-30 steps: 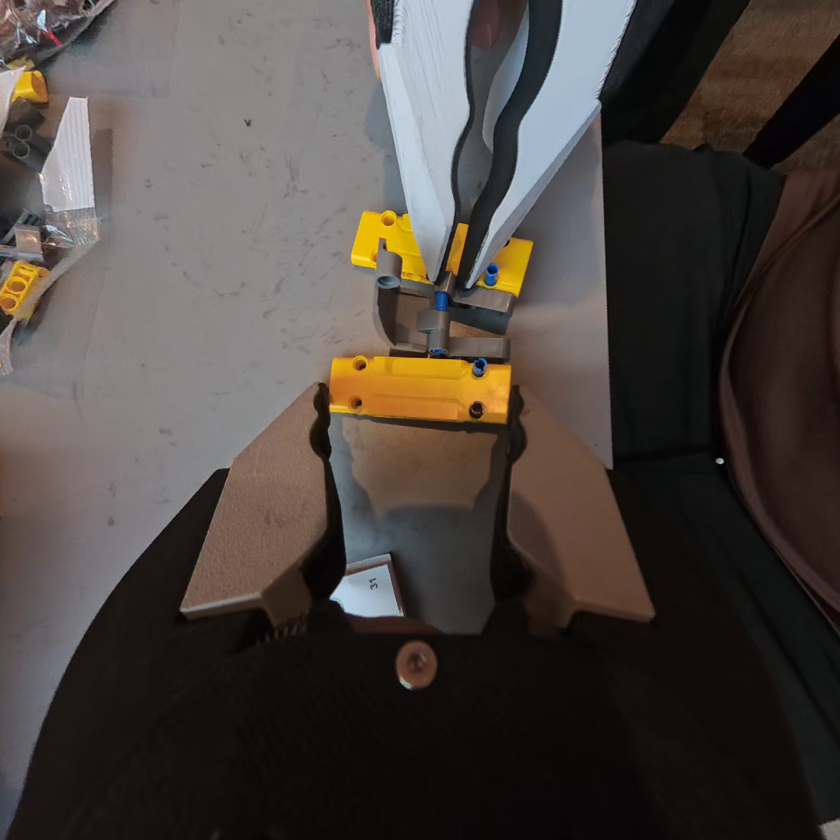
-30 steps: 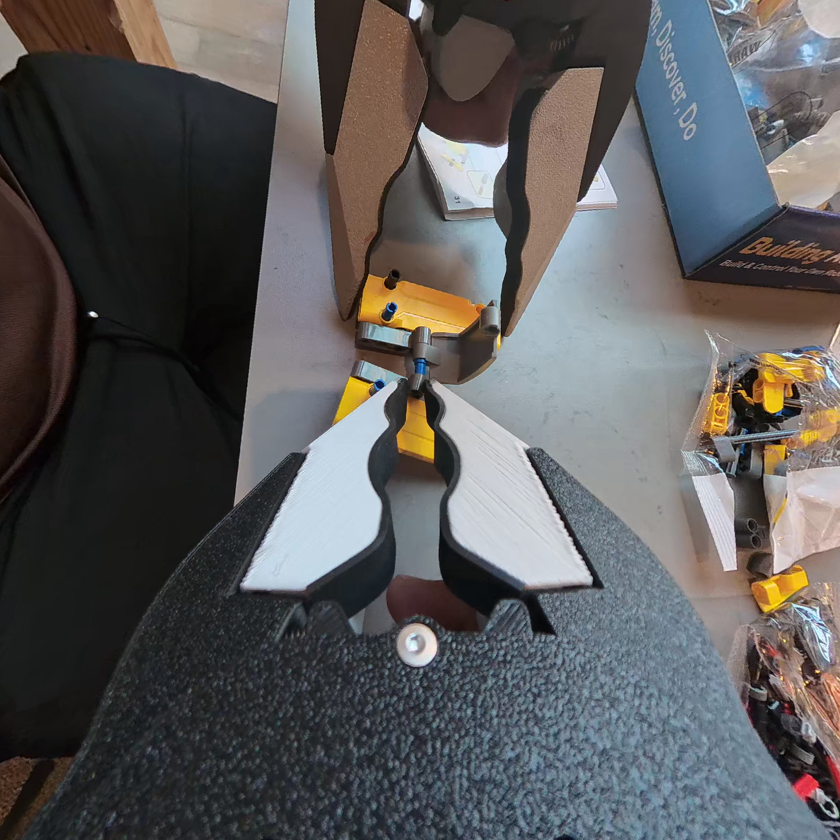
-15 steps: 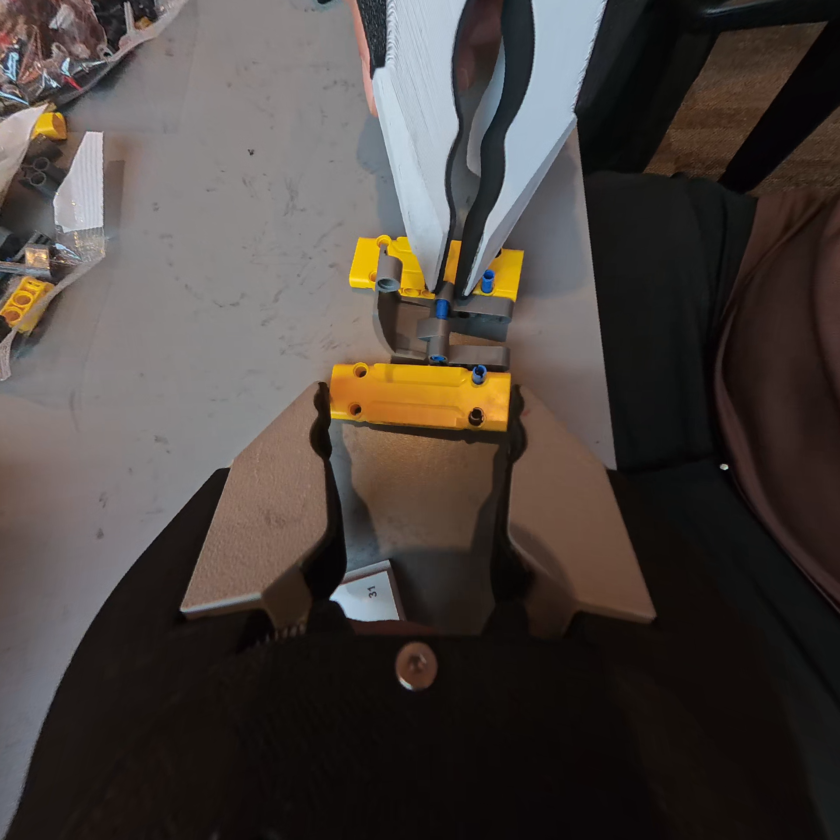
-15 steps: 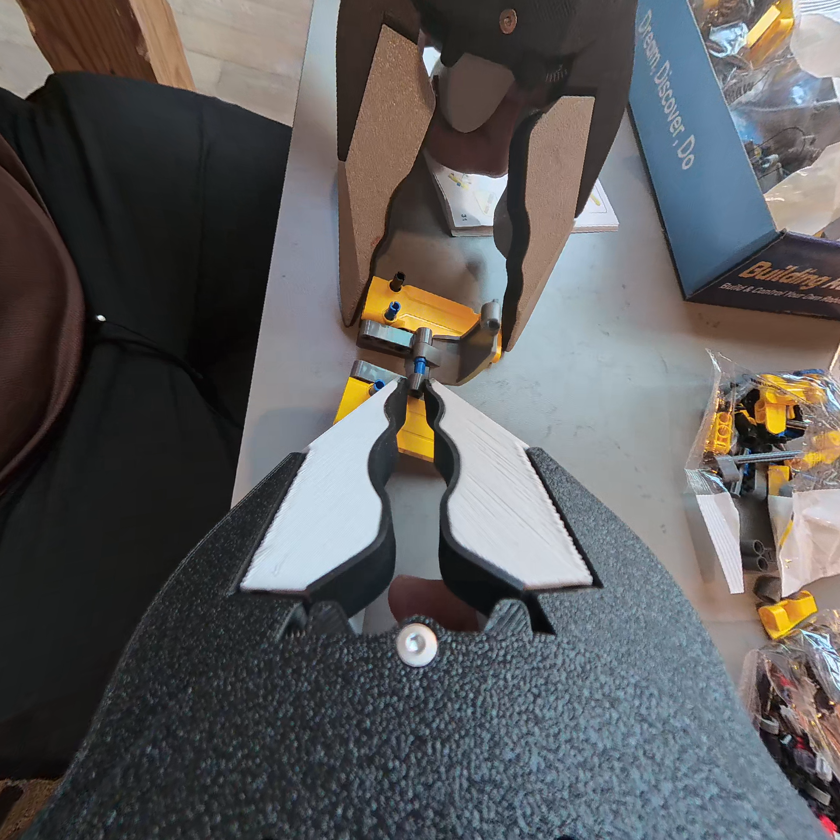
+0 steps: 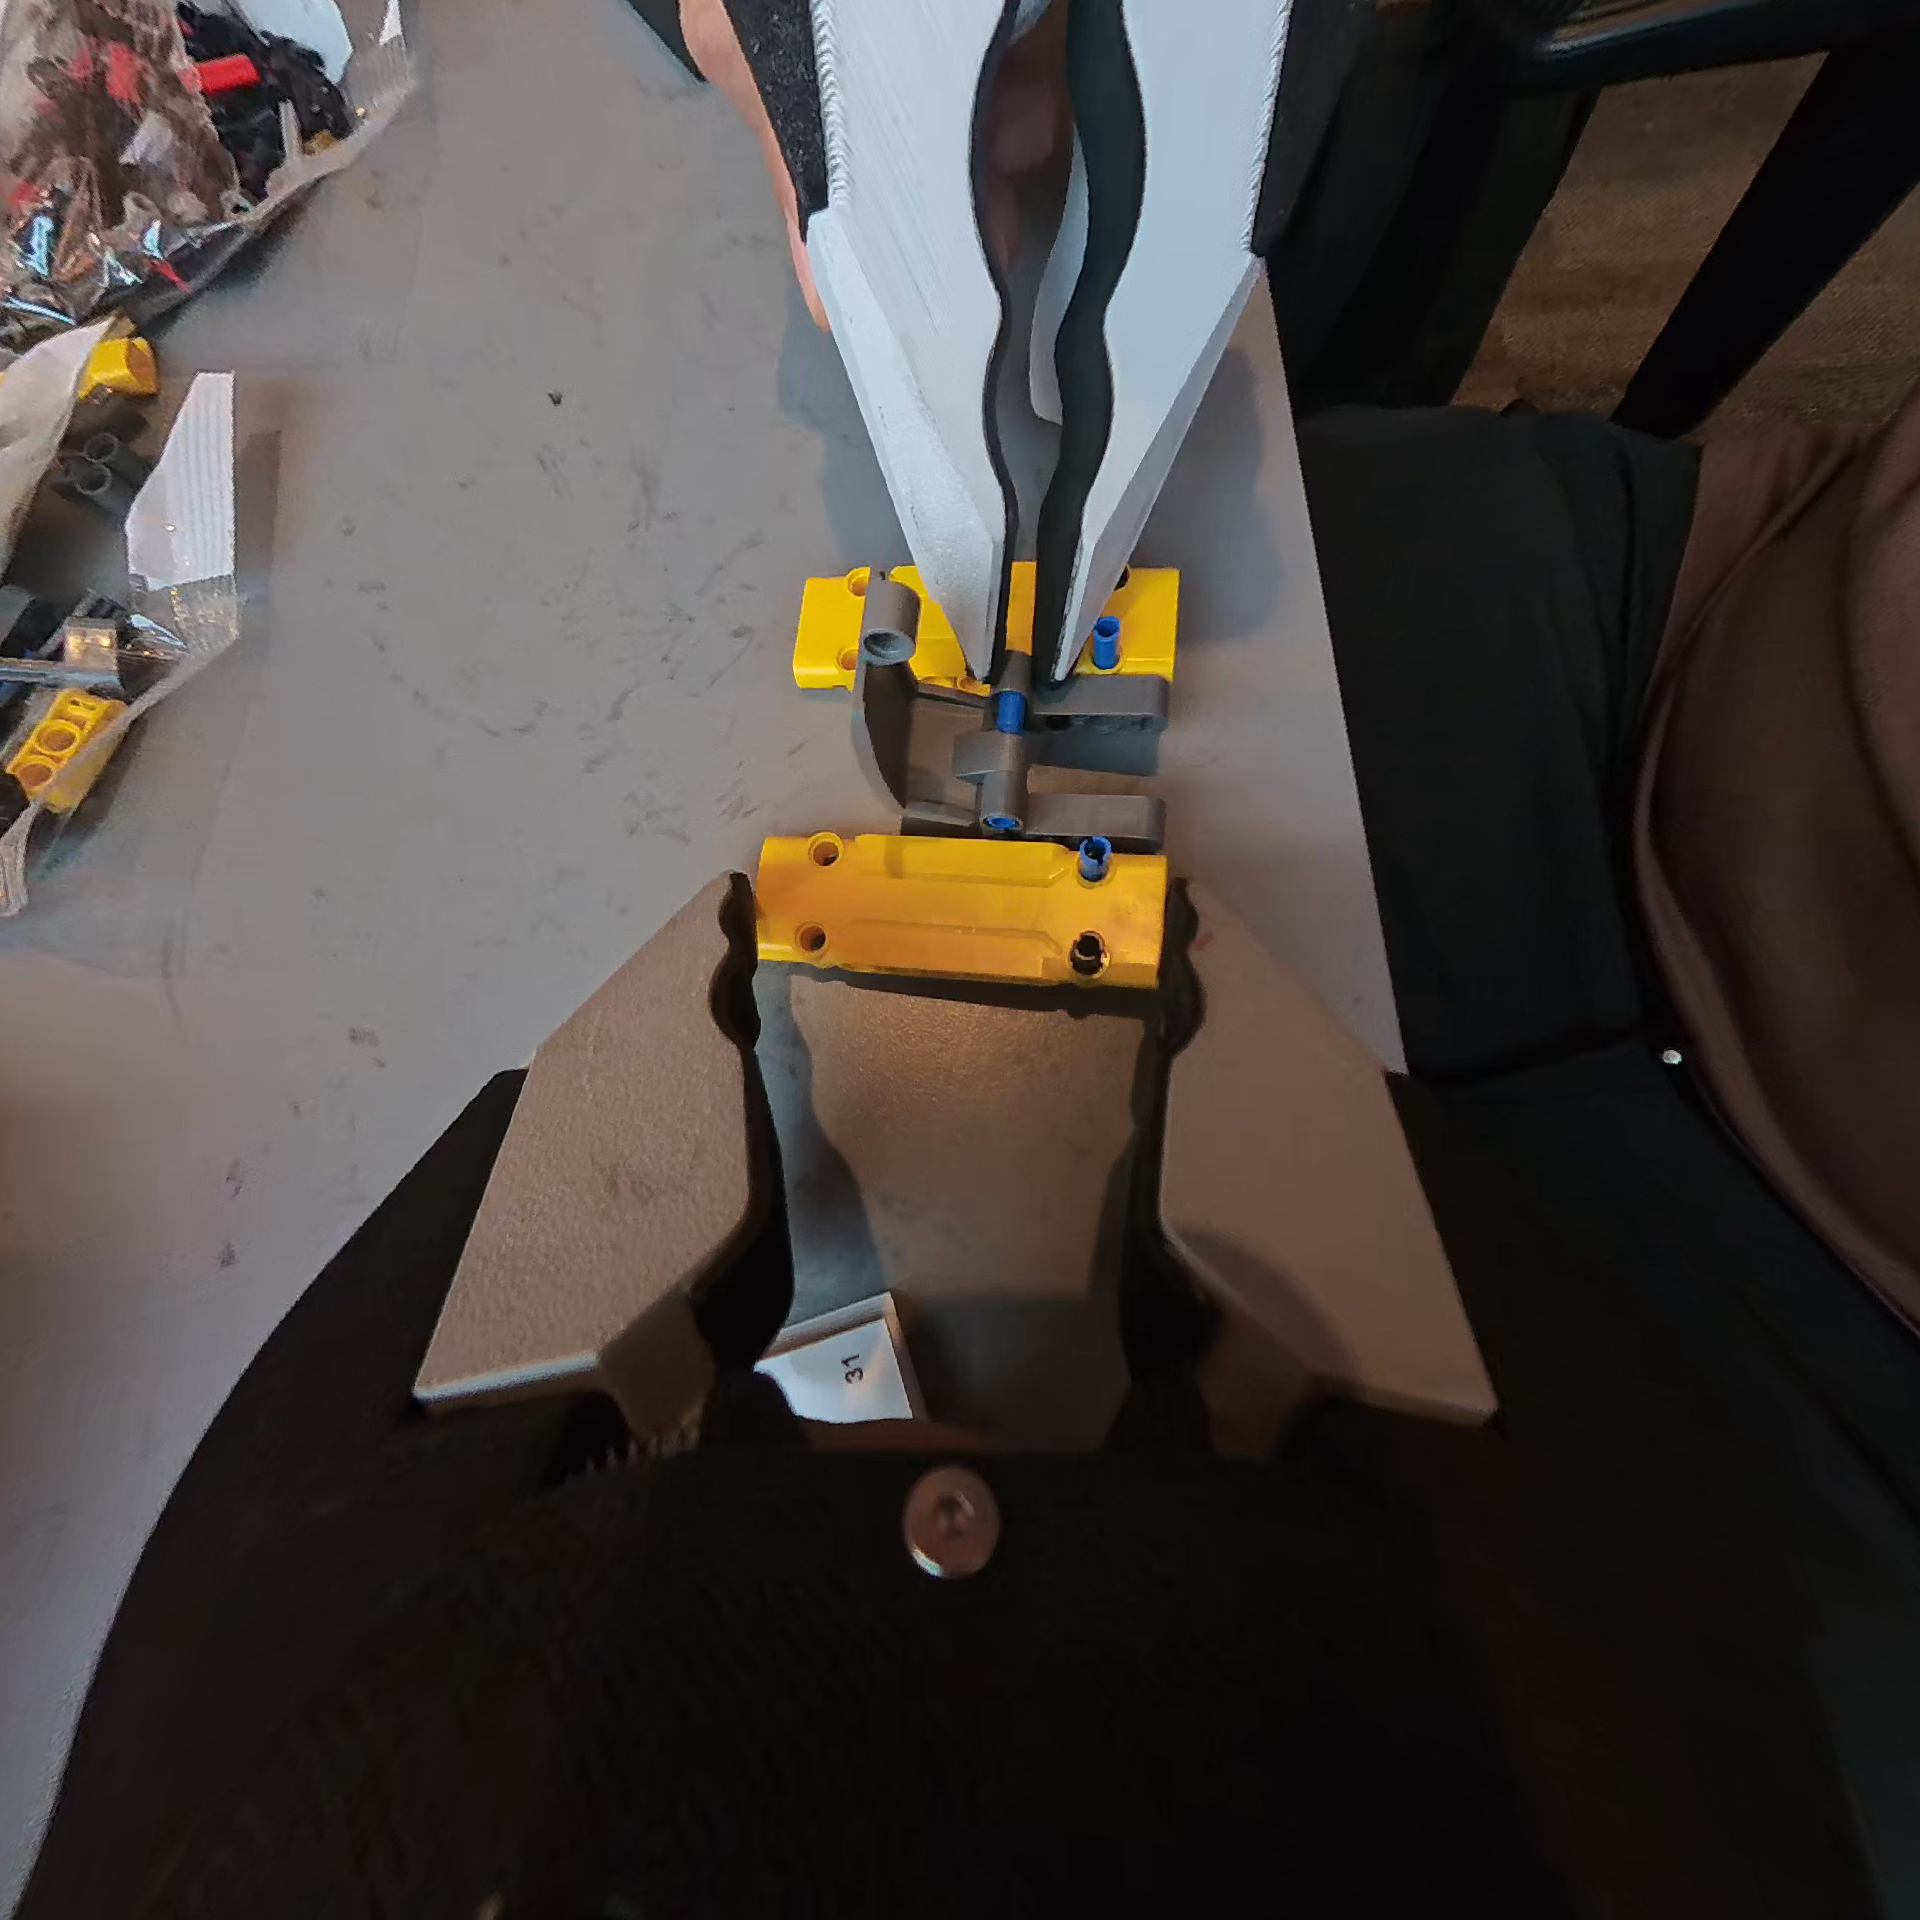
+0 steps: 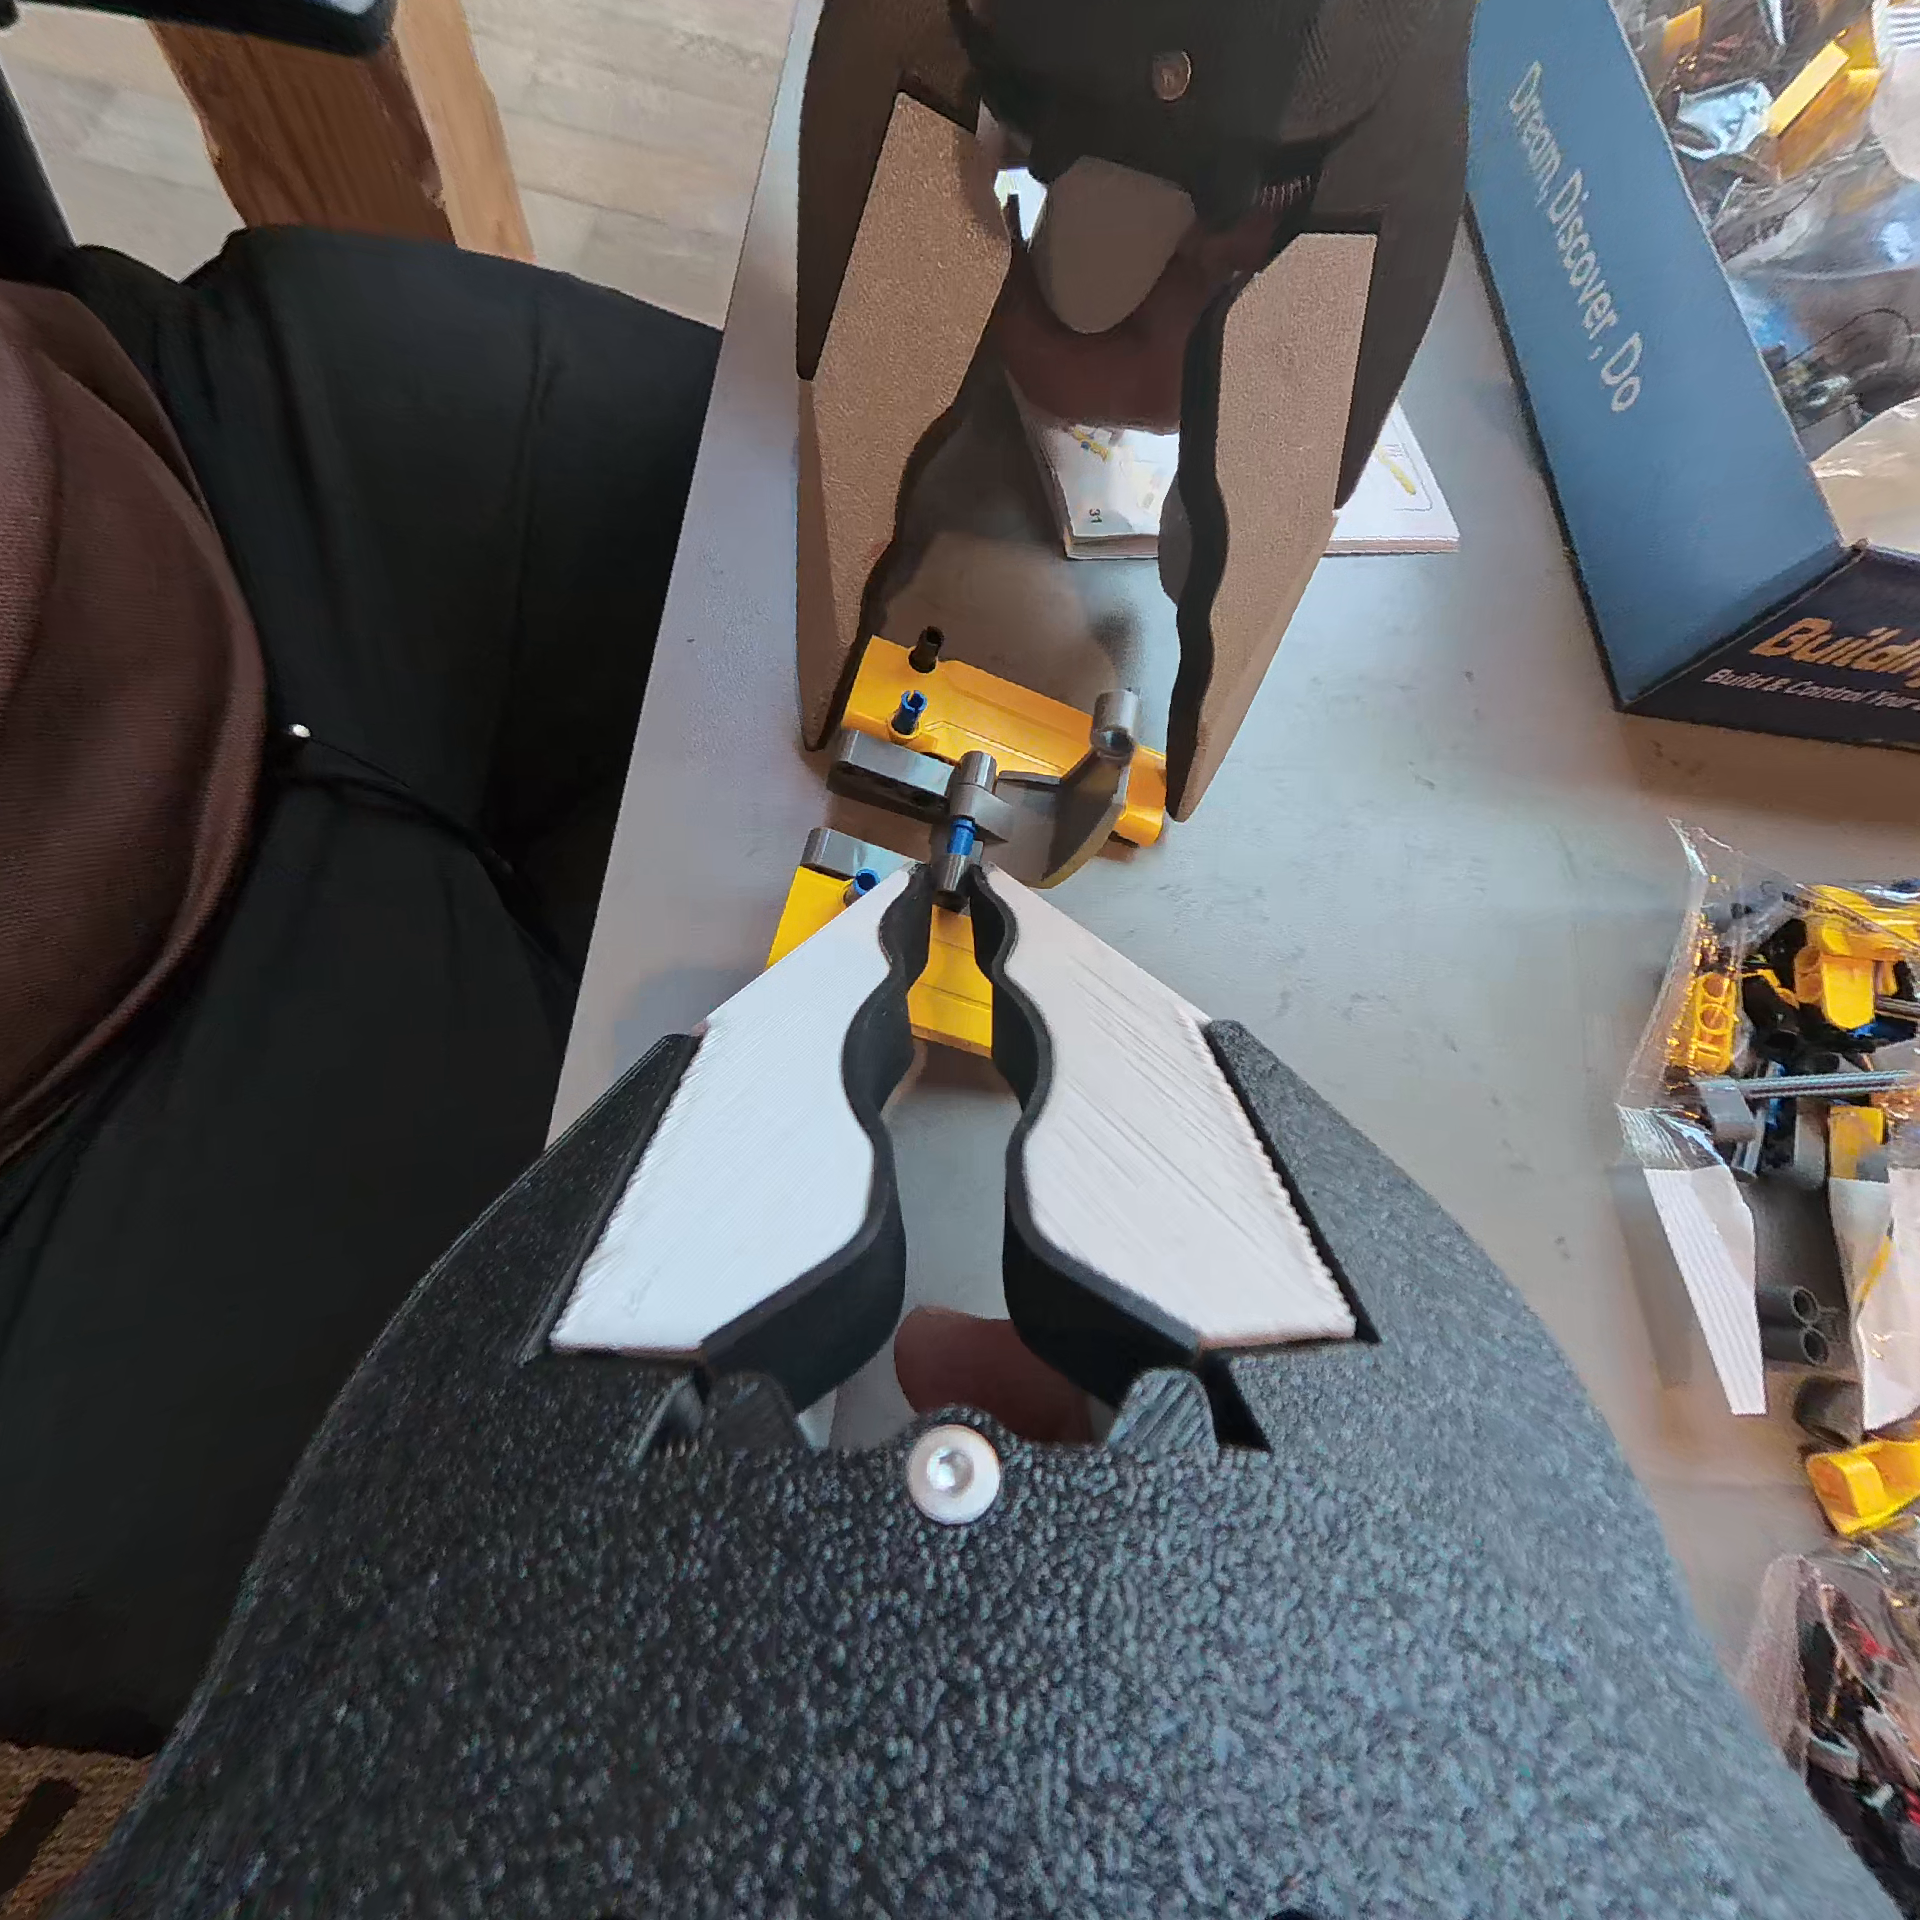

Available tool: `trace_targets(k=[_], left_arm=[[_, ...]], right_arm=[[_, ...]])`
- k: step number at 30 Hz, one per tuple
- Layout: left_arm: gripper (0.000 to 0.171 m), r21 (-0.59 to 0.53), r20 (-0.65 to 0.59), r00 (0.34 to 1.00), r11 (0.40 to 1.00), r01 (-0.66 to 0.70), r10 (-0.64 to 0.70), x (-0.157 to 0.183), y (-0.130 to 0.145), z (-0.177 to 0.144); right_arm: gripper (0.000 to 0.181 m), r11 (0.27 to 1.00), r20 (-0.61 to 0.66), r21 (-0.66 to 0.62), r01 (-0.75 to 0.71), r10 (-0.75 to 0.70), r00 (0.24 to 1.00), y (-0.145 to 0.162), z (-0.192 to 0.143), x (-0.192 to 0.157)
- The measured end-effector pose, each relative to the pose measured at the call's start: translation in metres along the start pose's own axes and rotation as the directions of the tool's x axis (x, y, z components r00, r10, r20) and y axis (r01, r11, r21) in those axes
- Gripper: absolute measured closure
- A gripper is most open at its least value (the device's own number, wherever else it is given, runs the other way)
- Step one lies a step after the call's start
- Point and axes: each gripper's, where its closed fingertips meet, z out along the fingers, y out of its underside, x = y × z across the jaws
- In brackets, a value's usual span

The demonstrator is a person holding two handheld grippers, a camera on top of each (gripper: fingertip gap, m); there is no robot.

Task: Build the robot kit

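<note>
At the grey table's [image 5: 468, 623] edge, the left gripper [image 5: 956, 920] clamps a yellow panel [image 5: 956, 914] of a brick assembly, while the right gripper [image 6: 948, 891] pinches its grey axle connector [image 6: 951, 873].

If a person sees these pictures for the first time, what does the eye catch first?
The yellow and grey brick assembly at the table edge, held from both ends. The left gripper clamps its near yellow panel; the right gripper pinches the small grey and blue pin at the middle.
</note>
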Motion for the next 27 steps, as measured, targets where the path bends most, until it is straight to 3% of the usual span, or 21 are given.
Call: trace_targets(k=[18,27], left_arm=[[0.097,0.005,0.028,0.999,1.000,0.018,-0.019,0.005,-0.007,0.007],[0.096,0.006,0.036,0.999,0.999,0.034,-0.034,0.004,-0.009,0.009]], right_arm=[[0.174,0.999,0.008,0.008,0.036,-0.036,0.999,-0.001,0.000,-0.003],[0.167,0.999,-0.007,0.040,-0.024,0.025,1.000,-0.004,-0.015,-0.001]])
